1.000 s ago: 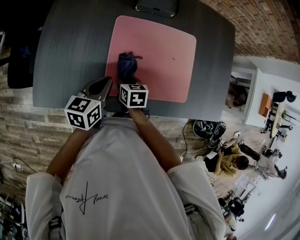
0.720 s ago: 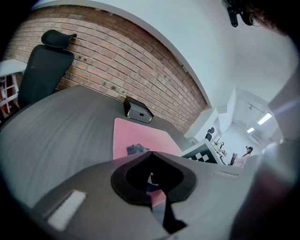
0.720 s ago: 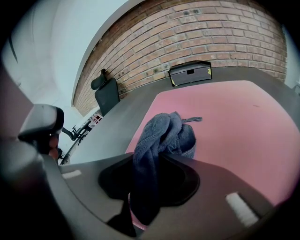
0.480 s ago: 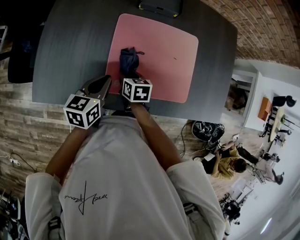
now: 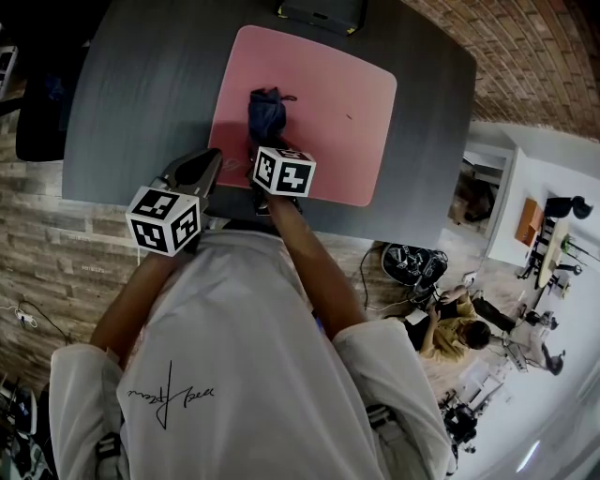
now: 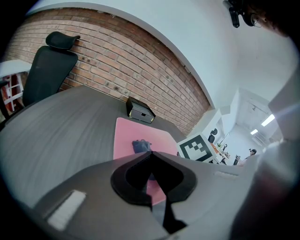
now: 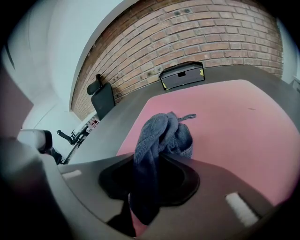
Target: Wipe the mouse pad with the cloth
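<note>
A pink mouse pad (image 5: 328, 112) lies on the dark grey table (image 5: 141, 103). A crumpled blue-grey cloth (image 5: 266, 112) rests on the pad's left half. My right gripper (image 5: 267, 150) is shut on the cloth (image 7: 159, 140), whose bunched end sticks out past the jaws onto the pad (image 7: 234, 136). My left gripper (image 5: 202, 169) hovers at the table's near edge, left of the pad, its jaws closed on nothing. From the left gripper view the cloth (image 6: 139, 146) and pad (image 6: 126, 138) lie just ahead.
A black box (image 5: 319, 14) with yellow corners stands at the table's far edge behind the pad, also seen as the box (image 7: 182, 74). A black office chair (image 6: 47, 65) sits by the brick wall at left. Bare table stretches left of the pad.
My right gripper has pushed the cloth away from me and slightly right across the pad. The left gripper has stayed nearly still.
</note>
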`<state>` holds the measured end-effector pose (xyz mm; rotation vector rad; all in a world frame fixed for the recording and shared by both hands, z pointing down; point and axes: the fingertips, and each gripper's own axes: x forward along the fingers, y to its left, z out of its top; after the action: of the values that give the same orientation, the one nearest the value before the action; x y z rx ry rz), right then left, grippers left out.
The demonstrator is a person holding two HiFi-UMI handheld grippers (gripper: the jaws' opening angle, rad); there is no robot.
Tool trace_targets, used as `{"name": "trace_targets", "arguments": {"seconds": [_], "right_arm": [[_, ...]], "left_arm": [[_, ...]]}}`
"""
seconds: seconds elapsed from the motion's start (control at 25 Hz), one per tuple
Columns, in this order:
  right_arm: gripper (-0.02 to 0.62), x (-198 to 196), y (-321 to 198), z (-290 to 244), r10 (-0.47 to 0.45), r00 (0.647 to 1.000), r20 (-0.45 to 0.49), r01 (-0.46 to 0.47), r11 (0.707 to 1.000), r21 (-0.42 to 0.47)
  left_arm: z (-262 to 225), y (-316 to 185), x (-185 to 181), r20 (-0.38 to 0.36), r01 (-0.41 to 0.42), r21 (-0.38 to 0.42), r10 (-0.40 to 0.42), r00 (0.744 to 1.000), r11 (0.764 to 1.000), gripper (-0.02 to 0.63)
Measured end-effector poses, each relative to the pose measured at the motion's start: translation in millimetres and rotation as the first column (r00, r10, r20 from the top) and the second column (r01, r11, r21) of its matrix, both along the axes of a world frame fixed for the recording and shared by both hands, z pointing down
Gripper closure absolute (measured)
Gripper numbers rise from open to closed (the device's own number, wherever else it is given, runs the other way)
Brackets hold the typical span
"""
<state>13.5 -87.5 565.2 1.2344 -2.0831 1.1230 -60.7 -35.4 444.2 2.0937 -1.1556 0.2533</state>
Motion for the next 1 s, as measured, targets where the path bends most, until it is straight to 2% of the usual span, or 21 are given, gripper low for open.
{"name": "trace_targets", "arguments": {"seconds": [0.6,1.0], "right_arm": [[0.488,30.3,-14.2,-1.0,0.032,0.999,0.015,-0.032,0.999,-0.004],[0.488,47.6,-16.8,-0.7,-0.012,1.000,0.001,0.012,1.000,0.009]], "left_arm": [[3.0,-3.2,11.8,0.018,-0.018,-0.008,0.018,1.000,1.000,0.592],[7.0,-4.0,14.9,0.027,-0.031,-0.020,0.032,0.999,0.999,0.592]]}}
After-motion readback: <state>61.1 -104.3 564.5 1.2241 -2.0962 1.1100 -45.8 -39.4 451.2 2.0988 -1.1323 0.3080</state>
